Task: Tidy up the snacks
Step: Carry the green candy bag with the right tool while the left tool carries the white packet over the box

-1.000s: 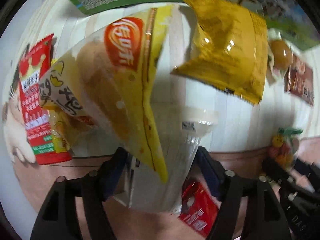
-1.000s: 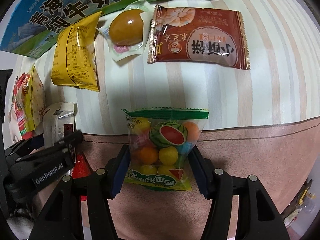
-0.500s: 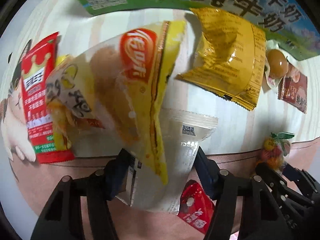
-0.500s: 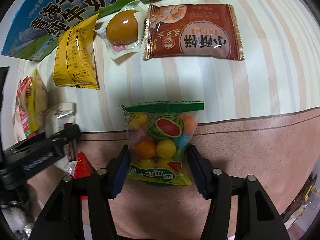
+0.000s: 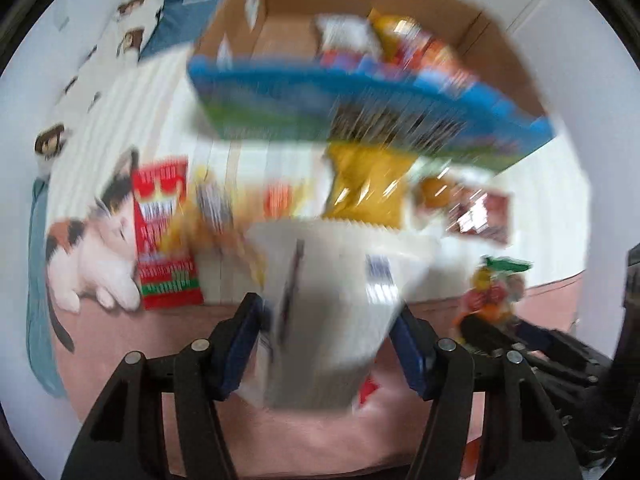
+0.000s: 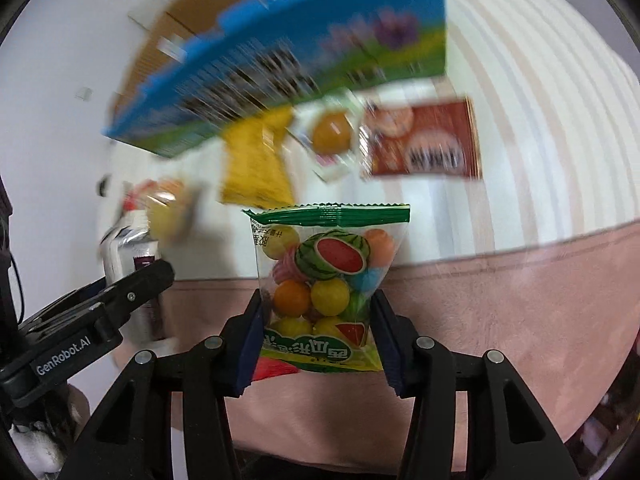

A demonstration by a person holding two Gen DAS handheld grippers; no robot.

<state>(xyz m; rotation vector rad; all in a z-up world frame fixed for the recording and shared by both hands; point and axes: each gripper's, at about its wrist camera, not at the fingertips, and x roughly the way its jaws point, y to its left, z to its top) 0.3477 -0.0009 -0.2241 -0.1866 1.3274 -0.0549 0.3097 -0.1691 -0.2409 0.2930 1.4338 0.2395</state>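
Note:
My left gripper is shut on a clear-and-yellow snack bag, held up off the bed; the view is motion-blurred. My right gripper is shut on a clear bag of fruit-shaped candies with a green top, also lifted. Ahead stands an open cardboard box with a blue and green milk print on its side, with snacks inside. On the striped sheet lie a yellow packet, a wrapped egg and a brown biscuit packet.
A red packet lies at left beside a cat-print cushion. The left gripper's body shows at the left of the right wrist view. A pink blanket covers the near part of the bed. White walls stand behind the box.
Both grippers have risen and tilted up with their bags, so the box's open top has come into view. The left bag now hangs more upright between the jaws.

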